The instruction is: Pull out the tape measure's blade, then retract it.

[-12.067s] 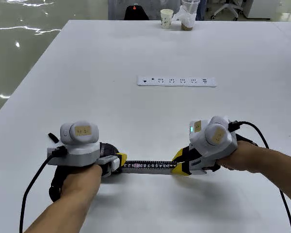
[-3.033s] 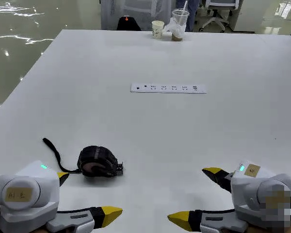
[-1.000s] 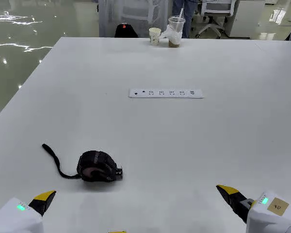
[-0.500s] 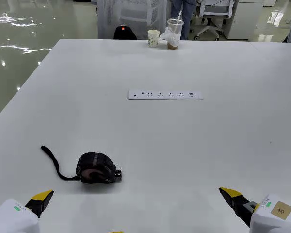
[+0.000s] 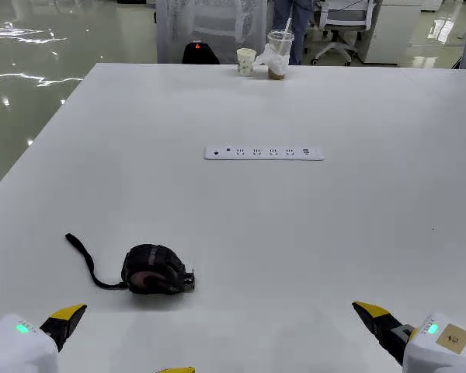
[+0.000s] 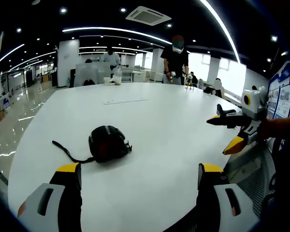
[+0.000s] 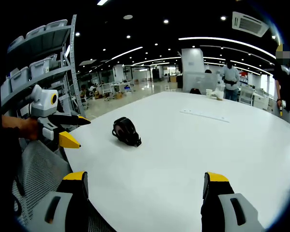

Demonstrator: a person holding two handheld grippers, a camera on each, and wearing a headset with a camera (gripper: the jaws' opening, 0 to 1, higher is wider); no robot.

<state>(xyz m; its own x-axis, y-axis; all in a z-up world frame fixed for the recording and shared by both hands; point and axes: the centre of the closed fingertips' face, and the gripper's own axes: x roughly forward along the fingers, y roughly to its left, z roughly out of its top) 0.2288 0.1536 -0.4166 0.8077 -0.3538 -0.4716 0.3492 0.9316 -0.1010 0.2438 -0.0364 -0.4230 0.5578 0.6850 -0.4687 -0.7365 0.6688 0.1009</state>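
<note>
Blade-in tape measure [image 5: 157, 269] lies on counter [image 5: 295, 225]; left hand-held gripper [image 6: 139, 170] and right hand-held gripper [image 7: 145, 177] both released, well clear. Looks finished; nothing next.

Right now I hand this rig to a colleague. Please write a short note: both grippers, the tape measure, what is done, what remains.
Left gripper: open, empty, low at the table's near edge.
Right gripper: open, empty, likewise held back.
Tape measure: lying on the white table, nearer the left gripper, touched by neither; blade wound in, strap trailing to its left in the head view.
Done: blade was pulled out between both grippers earlier; it is now retracted.
Left: nothing, as far as can be seen.
</note>
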